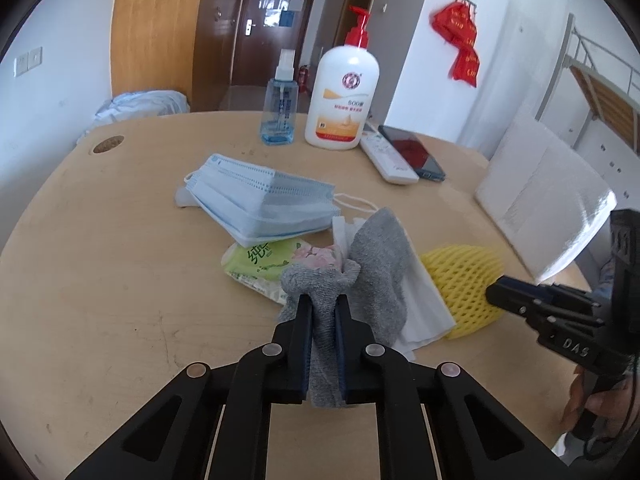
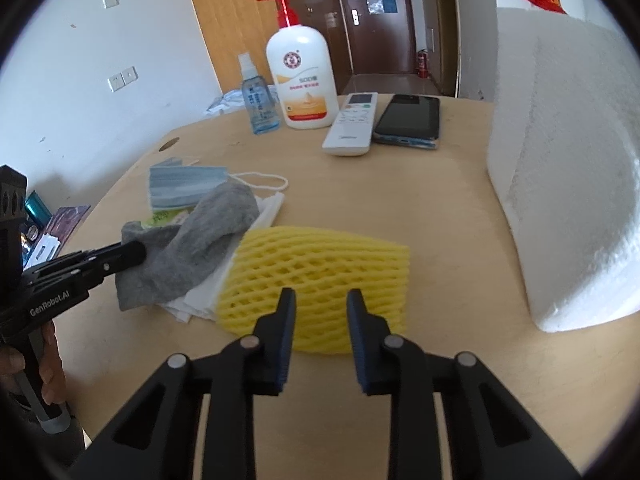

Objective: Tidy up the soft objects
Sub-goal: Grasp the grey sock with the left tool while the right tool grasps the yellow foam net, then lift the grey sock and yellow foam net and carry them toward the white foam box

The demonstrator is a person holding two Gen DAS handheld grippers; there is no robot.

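My left gripper (image 1: 323,300) is shut on a grey sock (image 1: 380,264), whose free end drapes over a folded white tissue (image 1: 424,308). The left gripper also shows in the right wrist view (image 2: 136,254), pinching the grey sock (image 2: 200,244). A yellow foam fruit net (image 2: 316,272) lies just ahead of my right gripper (image 2: 321,296), which is open and empty above the net's near edge. A stack of blue face masks (image 1: 260,200) and a green tissue pack (image 1: 264,260) lie beyond the sock. The net (image 1: 464,284) lies right of the sock.
A white lotion pump bottle (image 1: 342,96), a blue spray bottle (image 1: 280,108), a white remote (image 1: 386,156) and a phone (image 1: 412,152) stand at the table's far side. A white foam block (image 2: 568,160) stands at the right. The wooden table (image 1: 100,260) has bare surface on the left.
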